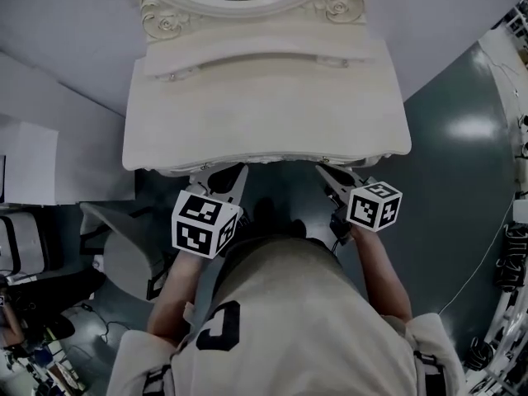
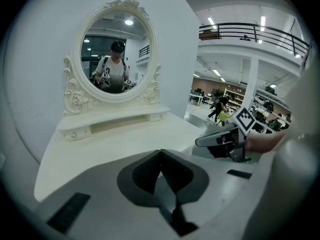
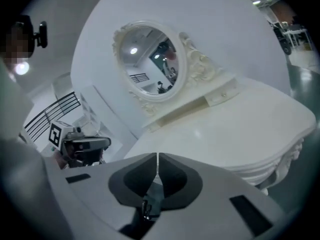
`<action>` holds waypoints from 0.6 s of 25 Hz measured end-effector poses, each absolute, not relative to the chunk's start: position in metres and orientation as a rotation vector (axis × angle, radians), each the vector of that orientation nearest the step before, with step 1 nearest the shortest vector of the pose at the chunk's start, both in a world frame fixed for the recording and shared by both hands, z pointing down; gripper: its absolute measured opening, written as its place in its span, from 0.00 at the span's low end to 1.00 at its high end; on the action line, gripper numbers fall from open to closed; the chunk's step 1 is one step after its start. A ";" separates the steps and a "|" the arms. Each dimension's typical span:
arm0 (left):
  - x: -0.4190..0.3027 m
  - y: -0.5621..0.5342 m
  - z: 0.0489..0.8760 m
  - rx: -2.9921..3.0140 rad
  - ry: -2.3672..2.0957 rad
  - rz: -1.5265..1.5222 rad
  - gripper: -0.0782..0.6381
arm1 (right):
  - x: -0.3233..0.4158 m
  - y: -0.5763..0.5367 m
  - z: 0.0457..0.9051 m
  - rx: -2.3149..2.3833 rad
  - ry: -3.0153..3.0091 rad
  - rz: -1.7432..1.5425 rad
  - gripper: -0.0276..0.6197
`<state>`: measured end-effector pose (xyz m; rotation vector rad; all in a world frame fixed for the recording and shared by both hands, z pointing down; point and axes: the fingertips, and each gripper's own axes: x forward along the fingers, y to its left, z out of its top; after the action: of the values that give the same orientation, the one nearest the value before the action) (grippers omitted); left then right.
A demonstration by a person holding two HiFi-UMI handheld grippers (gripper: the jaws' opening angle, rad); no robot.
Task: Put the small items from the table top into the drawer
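Note:
The cream dressing table [image 1: 264, 114] fills the upper middle of the head view, and its top is bare; no small items show on it. No open drawer shows in any view. My left gripper [image 1: 224, 176] is held just below the table's front edge at the left, jaws shut with nothing between them [image 2: 160, 152]. My right gripper [image 1: 333, 176] sits at the same edge further right, also shut and empty [image 3: 156, 155]. Each gripper shows in the other's view: the right gripper [image 2: 220, 140] and the left gripper [image 3: 85, 145].
An oval mirror [image 2: 117, 54] in a carved frame stands at the back of the table over a low raised shelf [image 1: 247, 56]. A grey seat [image 1: 124, 250] and a white cabinet [image 1: 29, 163] stand to my left. Cables [image 1: 511, 262] lie on the floor at right.

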<state>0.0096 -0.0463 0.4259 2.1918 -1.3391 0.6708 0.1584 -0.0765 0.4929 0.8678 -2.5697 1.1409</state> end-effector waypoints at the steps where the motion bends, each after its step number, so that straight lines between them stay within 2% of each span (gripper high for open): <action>1: 0.012 -0.043 0.425 2.188 -1.349 0.663 0.19 | 0.153 -0.072 0.478 0.832 -2.609 1.086 0.10; 6: 0.029 -0.016 0.429 2.137 -1.394 0.650 0.19 | 0.148 -0.049 0.430 0.690 -2.740 0.886 0.10; 15: 0.014 0.028 0.421 2.044 -1.512 0.618 0.19 | 0.124 -0.026 0.381 0.540 -2.910 0.911 0.09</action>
<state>0.0142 0.0282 0.4207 2.0441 -1.5120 0.6183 0.1241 -0.0259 0.3807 0.5399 -2.9103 0.9108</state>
